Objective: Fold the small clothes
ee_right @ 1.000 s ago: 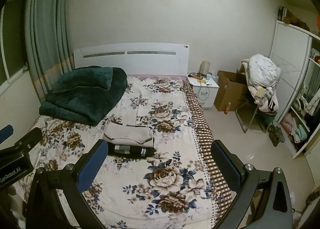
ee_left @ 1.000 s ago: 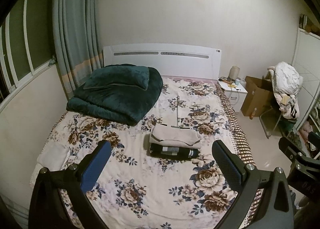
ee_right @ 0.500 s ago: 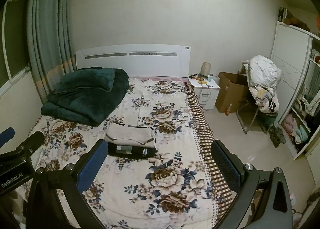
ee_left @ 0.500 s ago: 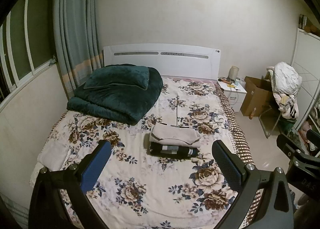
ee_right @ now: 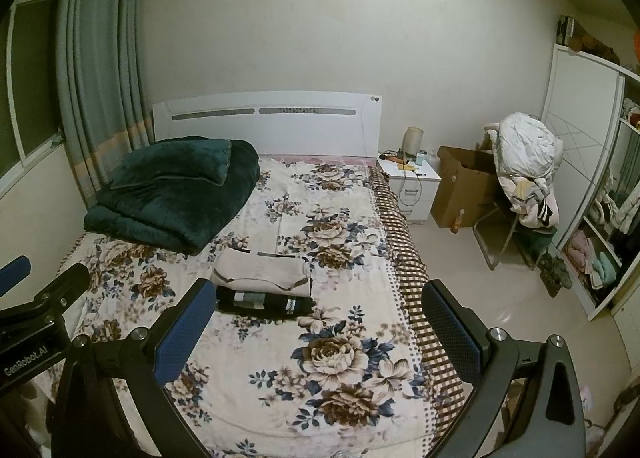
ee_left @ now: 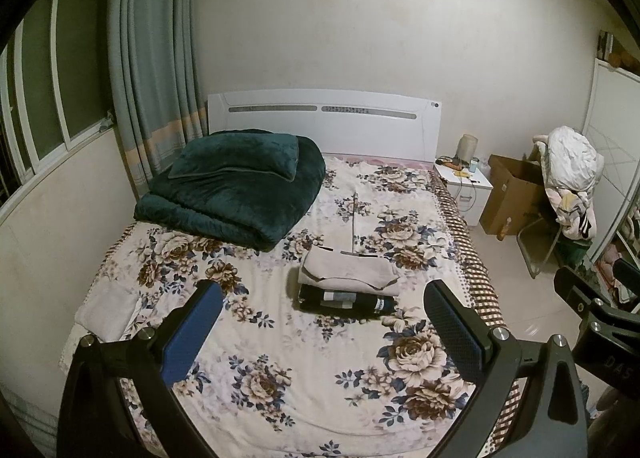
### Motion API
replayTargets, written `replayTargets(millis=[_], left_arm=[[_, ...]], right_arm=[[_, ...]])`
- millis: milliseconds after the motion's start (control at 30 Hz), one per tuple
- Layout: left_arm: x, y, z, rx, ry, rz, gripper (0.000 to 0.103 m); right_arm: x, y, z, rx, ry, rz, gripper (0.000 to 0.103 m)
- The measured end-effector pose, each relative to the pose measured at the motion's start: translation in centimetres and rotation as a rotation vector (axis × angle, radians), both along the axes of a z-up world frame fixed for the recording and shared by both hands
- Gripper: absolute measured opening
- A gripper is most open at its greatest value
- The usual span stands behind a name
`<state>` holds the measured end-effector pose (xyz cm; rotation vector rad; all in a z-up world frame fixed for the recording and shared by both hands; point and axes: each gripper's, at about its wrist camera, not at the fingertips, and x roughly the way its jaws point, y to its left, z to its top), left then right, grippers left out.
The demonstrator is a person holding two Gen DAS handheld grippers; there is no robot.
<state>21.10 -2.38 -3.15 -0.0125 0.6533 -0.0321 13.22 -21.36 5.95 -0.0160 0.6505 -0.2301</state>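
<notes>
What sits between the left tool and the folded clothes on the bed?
Nothing visible. The left tool is open and held above the floral bedspread, with only bare bedspread between it and the beige folded garment and the dark folded garment just in front of it. The green blanket lies farther back, off to the side.

Open floral bed (ee_left: 304,390) lies before the folded clothes (ee_left: 348,284); green quilt (ee_left: 236,194) blocks the far-left corner.

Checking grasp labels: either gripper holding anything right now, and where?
Nothing held. Left gripper and right gripper are both open, above the bed; folded clothes lie untouched.
</notes>
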Motion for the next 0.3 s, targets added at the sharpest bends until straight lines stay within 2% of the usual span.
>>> replayTargets(millis=[300], left_arm=[[-0.59,-0.35,0.19,0.001,-0.012,0.006,0.103]], right_arm=[[-0.26,0.12,-0.13,0.000,-0.001,-0.004,0.103]])
